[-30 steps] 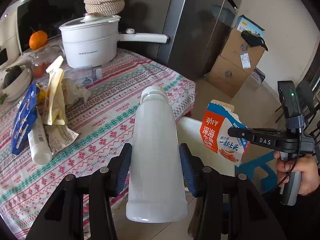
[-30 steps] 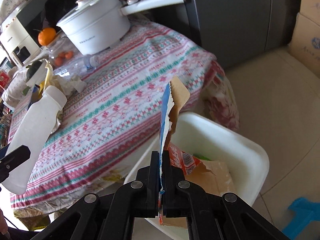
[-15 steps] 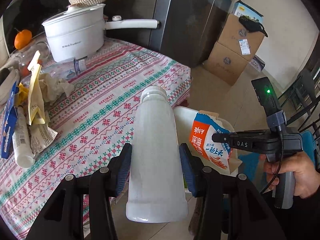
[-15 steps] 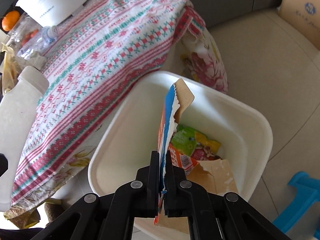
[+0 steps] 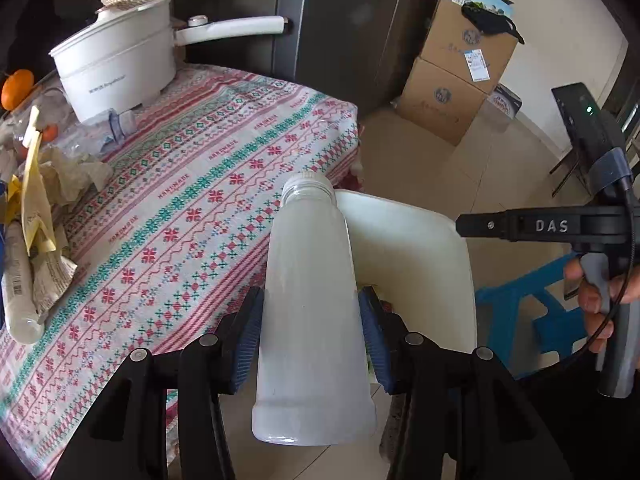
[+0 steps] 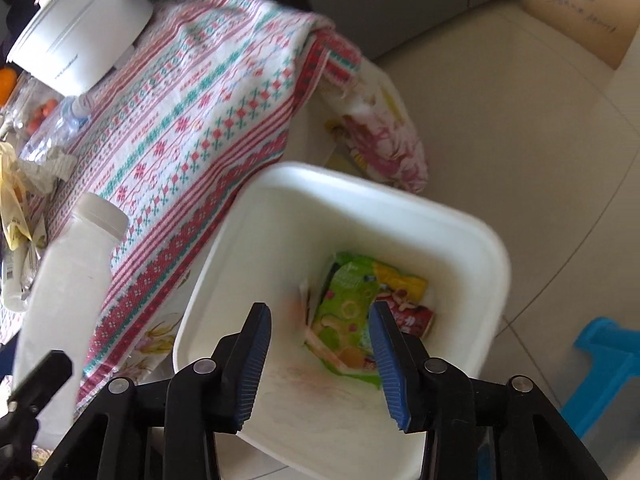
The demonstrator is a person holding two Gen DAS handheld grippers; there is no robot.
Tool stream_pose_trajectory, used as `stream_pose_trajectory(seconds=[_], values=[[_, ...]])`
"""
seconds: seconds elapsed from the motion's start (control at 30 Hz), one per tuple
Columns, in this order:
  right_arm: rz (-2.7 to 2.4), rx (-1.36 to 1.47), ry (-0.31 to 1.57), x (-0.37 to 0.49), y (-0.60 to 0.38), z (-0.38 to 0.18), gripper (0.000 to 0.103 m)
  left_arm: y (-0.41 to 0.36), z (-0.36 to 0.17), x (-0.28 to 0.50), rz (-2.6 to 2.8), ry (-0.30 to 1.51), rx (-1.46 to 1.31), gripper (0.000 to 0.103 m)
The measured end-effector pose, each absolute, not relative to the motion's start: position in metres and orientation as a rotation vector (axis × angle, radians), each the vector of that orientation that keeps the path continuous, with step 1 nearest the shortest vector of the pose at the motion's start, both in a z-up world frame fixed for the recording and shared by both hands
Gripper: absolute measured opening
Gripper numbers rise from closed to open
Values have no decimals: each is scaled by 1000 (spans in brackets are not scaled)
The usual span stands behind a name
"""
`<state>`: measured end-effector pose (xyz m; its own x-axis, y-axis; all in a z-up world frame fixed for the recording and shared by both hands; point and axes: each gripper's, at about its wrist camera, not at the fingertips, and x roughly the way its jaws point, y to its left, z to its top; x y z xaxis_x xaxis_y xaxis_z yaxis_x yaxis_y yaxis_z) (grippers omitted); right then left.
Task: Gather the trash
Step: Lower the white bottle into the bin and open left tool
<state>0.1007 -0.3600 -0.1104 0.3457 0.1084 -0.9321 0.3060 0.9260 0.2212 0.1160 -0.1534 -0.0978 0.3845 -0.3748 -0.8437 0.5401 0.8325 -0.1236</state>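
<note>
My left gripper is shut on a white plastic bottle, held just beside the table's edge next to the white trash bin. The bottle also shows in the right wrist view. My right gripper is open and empty, directly above the bin. Colourful wrappers lie at the bin's bottom. The right gripper shows from the side in the left wrist view. More trash, wrappers and a small bottle, lies on the table's left side.
A white pot stands at the back of the patterned tablecloth. Cardboard boxes stand by the far wall. A blue stool is on the floor right of the bin. An orange is at far left.
My right gripper has opened over the bin and the orange-and-blue carton is gone from its jaws. My left gripper has carried the bottle closer to the bin.
</note>
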Motion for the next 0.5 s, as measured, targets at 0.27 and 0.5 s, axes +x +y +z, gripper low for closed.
stream_pose_trajectory(seconds=[0.27,0.5], values=[[-222,401,1158,81,-389,-86,56,-195,-135,115,-638,1046,231,51],[-233,429,1137,77,-399,-79,58,-219,-156,120,-654,1028,271,51]])
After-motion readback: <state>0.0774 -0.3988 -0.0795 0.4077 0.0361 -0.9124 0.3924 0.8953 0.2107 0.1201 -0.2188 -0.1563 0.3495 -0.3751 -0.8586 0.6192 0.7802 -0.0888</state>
